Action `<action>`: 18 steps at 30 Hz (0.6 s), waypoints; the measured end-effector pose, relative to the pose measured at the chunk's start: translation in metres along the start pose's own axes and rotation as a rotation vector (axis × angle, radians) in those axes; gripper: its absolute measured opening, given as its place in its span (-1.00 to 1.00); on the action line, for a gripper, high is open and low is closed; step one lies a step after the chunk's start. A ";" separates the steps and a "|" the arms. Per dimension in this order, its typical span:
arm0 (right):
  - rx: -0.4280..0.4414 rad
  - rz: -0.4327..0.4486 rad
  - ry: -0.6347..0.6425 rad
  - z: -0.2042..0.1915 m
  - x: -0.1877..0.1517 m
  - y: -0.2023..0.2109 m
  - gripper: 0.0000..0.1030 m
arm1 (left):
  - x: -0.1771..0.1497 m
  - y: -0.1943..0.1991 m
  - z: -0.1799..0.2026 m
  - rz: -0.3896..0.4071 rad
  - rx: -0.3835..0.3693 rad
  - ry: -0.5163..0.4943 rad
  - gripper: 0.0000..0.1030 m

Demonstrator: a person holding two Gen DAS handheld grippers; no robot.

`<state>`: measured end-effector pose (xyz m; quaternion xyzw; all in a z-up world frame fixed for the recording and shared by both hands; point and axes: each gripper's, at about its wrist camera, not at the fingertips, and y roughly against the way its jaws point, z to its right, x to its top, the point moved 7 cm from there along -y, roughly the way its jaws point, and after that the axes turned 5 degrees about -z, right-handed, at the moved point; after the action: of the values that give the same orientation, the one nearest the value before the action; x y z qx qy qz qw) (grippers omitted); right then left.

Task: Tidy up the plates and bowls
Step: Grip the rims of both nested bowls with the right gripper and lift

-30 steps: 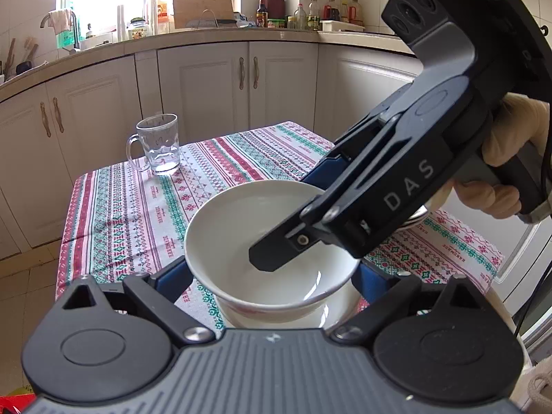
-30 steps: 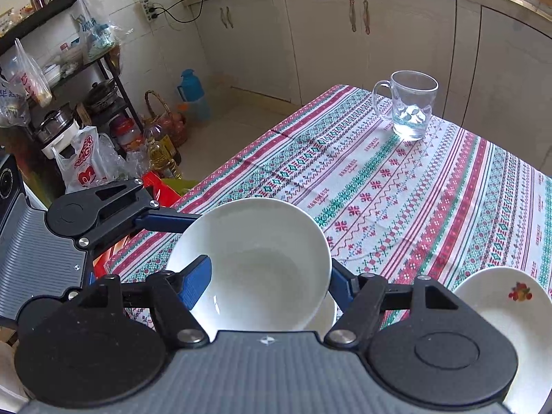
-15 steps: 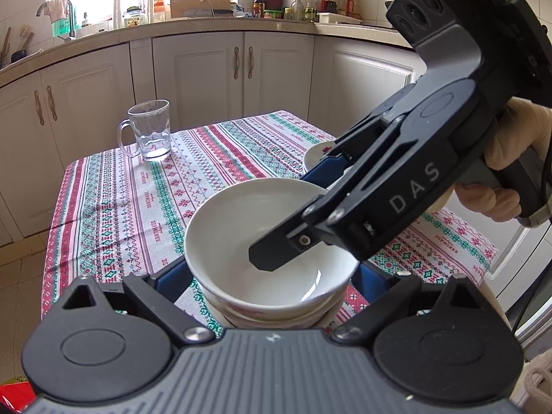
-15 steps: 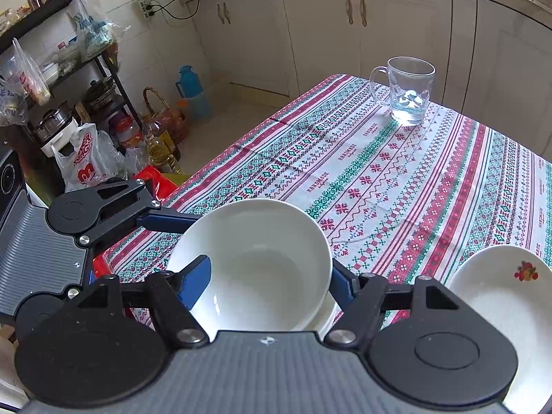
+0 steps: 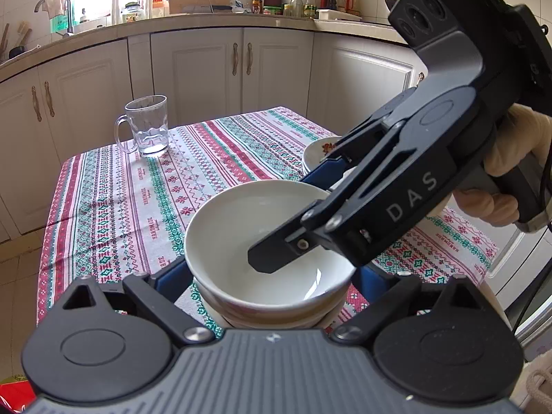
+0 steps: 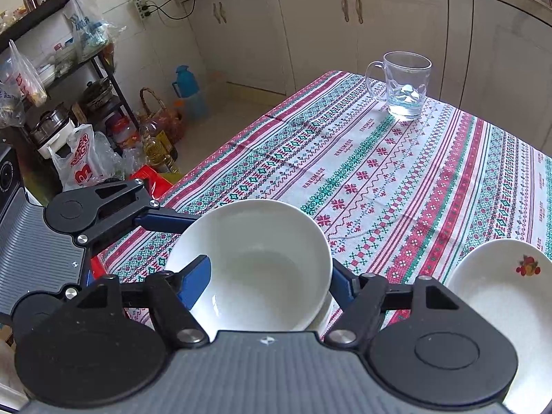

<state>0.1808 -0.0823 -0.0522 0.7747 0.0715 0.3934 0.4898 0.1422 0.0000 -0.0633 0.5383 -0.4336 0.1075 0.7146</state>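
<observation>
My right claw (image 6: 267, 283) clamps the white bowl (image 6: 252, 265), nested on the near stack (image 5: 276, 314); left claw (image 5: 272, 286) stands apart around it. Next I release.

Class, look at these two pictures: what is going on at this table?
A person holds a gripper in each hand. The right gripper grips the rim of a white bowl, one finger inside it, on a stack of bowls. The left gripper is open around that stack. A plate and a glass mug stand apart on the tablecloth.
</observation>
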 end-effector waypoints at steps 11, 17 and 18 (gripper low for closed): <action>0.004 0.006 -0.007 0.001 -0.001 -0.002 0.50 | -0.001 -0.003 -0.004 -0.009 -0.012 0.013 0.90; 0.012 0.008 -0.001 0.000 -0.001 -0.003 0.55 | -0.002 -0.004 -0.004 -0.015 -0.017 0.012 0.94; 0.016 0.008 0.000 0.000 -0.002 -0.004 0.60 | -0.002 -0.004 -0.004 -0.016 -0.016 0.008 0.95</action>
<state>0.1805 -0.0810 -0.0560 0.7790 0.0716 0.3948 0.4819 0.1454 0.0019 -0.0678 0.5355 -0.4272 0.1006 0.7215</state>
